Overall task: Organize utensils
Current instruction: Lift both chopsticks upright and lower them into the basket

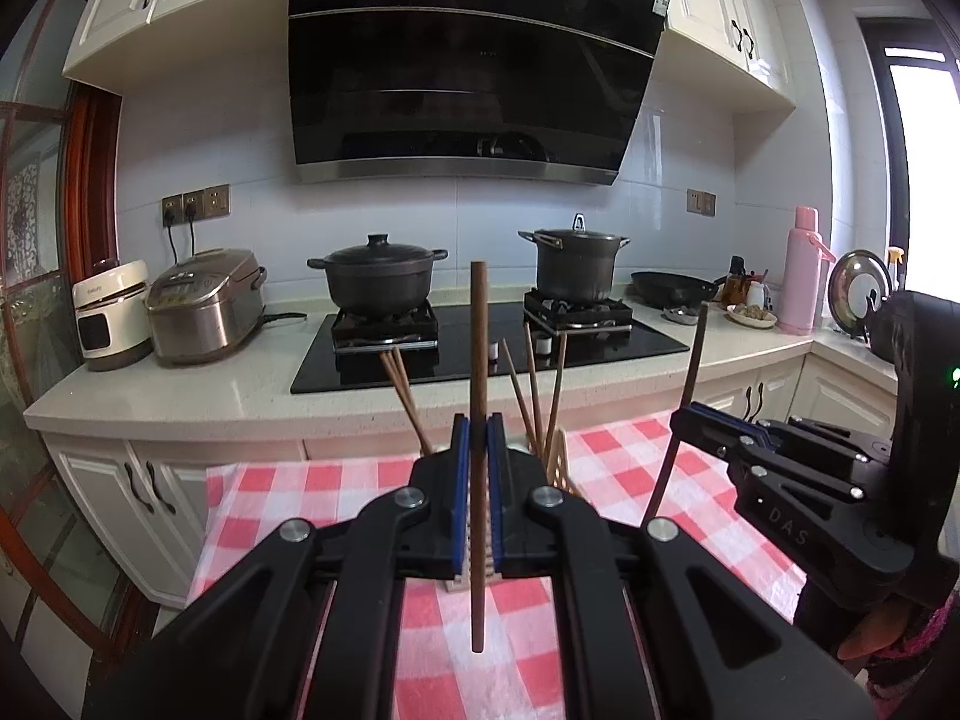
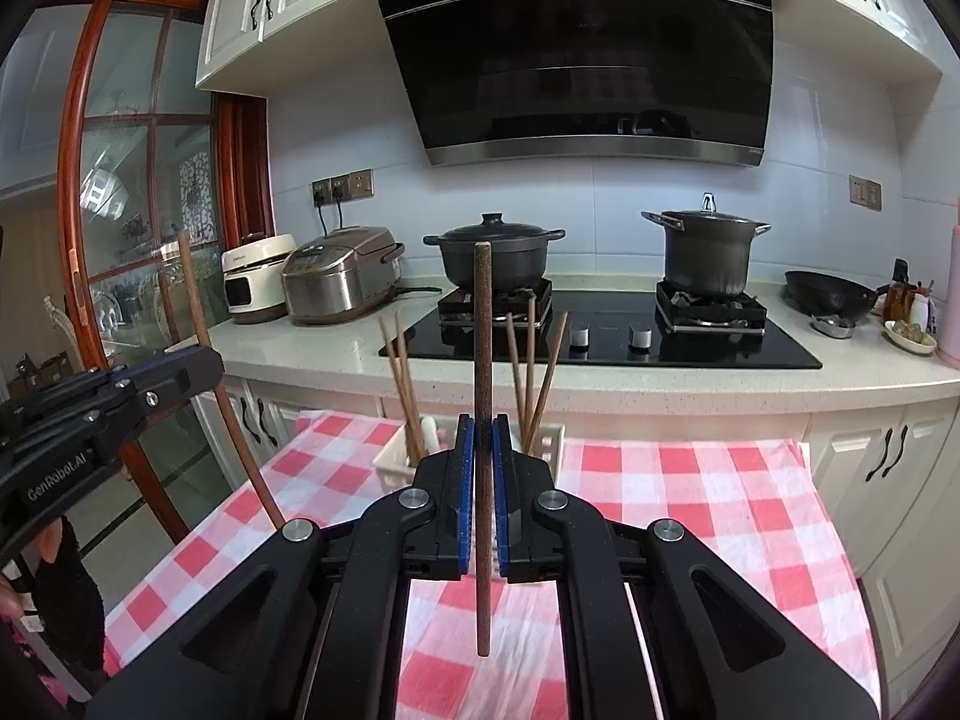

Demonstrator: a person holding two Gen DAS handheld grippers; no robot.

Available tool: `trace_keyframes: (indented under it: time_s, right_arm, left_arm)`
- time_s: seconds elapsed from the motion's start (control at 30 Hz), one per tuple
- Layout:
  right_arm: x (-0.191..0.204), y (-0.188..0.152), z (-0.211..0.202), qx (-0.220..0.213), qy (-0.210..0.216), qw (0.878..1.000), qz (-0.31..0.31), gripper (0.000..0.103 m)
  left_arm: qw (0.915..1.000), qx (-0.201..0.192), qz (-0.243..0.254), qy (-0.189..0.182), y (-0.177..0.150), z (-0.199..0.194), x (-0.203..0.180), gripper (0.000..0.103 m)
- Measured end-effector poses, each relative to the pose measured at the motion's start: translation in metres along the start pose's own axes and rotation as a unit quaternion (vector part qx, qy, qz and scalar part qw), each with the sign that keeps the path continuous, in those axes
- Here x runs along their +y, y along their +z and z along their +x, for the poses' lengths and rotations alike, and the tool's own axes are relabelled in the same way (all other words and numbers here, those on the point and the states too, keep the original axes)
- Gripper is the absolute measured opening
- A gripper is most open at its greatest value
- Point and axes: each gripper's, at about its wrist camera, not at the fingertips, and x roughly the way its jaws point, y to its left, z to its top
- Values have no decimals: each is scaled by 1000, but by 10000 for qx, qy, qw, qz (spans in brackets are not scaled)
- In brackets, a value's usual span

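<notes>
The left gripper is closed down to the width of one brown chopstick, which stands upright between its blue pads, its top well above the fingertips and its lower end hanging below the jaws over the red-and-white checked tablecloth. In the right wrist view this same gripper comes in from the left edge, its chopstick leaning slightly, the lower tip near the cloth's left edge.

Between the two tools, at the far side of the cloth, stands a white utensil holder with loose chopsticks fanned out of it: a pair leaning left and three leaning right. It sits just beyond the fingertips in both views and is partly hidden by them. Bare checked cloth lies open on either side of it and in front of each gripper; beyond its far edge are the white cabinet fronts and the speckled countertop.

The right gripper is likewise nearly closed, pinching a darker chopstick upright between its blue pads, both ends projecting clear of the jaws. In the left wrist view it appears at the right edge, well apart from the left tool, with its chopstick slanting across the counter edge.
</notes>
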Motion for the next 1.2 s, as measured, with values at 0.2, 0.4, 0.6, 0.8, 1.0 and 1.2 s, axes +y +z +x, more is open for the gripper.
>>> trace_keyframes:
  time_s: [0.2, 0.4, 0.6, 0.8, 1.0, 1.2]
  right_arm:
    - [-10, 22, 14, -33, -17, 10000, 57, 6]
    - [-12, 45, 26, -139, -62, 9999, 0, 6]
    - [-14, 66, 40, -269, -79, 9996, -43, 6]
    - [-17, 73, 62, -254, -57, 9997, -35, 6]
    - [-17, 67, 86, -73, 1, 10000, -60, 6]
    - [-21, 57, 103, 107, 30, 9999, -45, 6]
  left_arm:
    - [9999, -15, -86, -60, 30, 19, 4, 6]
    - [9999, -121, -108, -61, 63, 38, 8, 6]
    - [9995, -277, -143, -28, 91, 51, 14, 6]
    - [9990, -387, -185, 109, 102, 74, 19, 6]
    - [9984, -109, -554, -62, 94, 113, 32, 6]
    - [9969, 169, -748, -147, 74, 147, 37, 6]
